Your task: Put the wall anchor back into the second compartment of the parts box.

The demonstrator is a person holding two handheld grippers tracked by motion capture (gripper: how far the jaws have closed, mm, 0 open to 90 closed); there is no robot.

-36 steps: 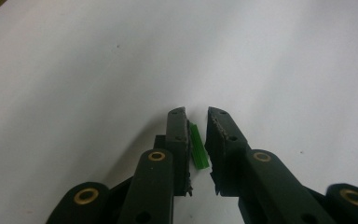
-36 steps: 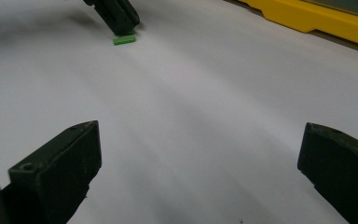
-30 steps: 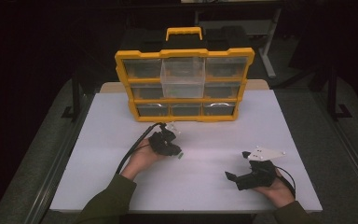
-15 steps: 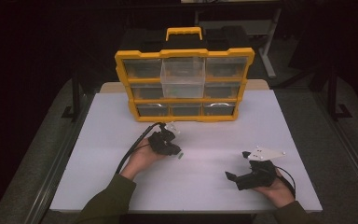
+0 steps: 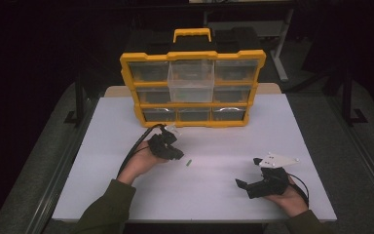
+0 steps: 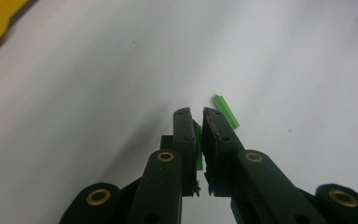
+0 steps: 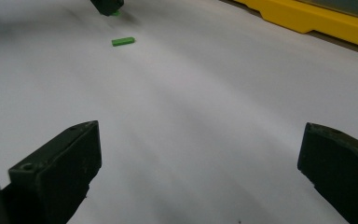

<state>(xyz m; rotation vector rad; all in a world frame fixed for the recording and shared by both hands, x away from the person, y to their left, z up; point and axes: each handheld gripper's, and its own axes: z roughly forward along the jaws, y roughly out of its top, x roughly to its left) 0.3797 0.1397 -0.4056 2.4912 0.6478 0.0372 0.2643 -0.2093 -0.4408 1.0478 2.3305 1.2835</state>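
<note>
My left gripper (image 6: pixel 194 113) is shut on a small green plastic piece (image 6: pixel 198 140), a sliver of which shows between its pads. In the high view the left gripper (image 5: pixel 179 156) hovers just over the white table, left of the middle. A second green piece (image 6: pixel 226 111) lies flat on the table right beside the jaw tips, also seen as a green piece (image 5: pixel 188 163) in the high view and a green piece (image 7: pixel 123 41) in the right gripper view. My right gripper (image 5: pixel 248 172) rests at the front right, open, with nothing between its fingers (image 7: pixel 60 163).
A yellow drawer organizer (image 5: pixel 193 57) with clear drawers stands at the back of the white table (image 5: pixel 297 131); its top middle drawer (image 5: pixel 192 83) is pulled out. Its yellow base (image 7: pixel 307 18) shows in the right gripper view. Dark floor surrounds the table.
The left gripper has risen slightly off the table with the green piece in it. The right gripper has kept still.
</note>
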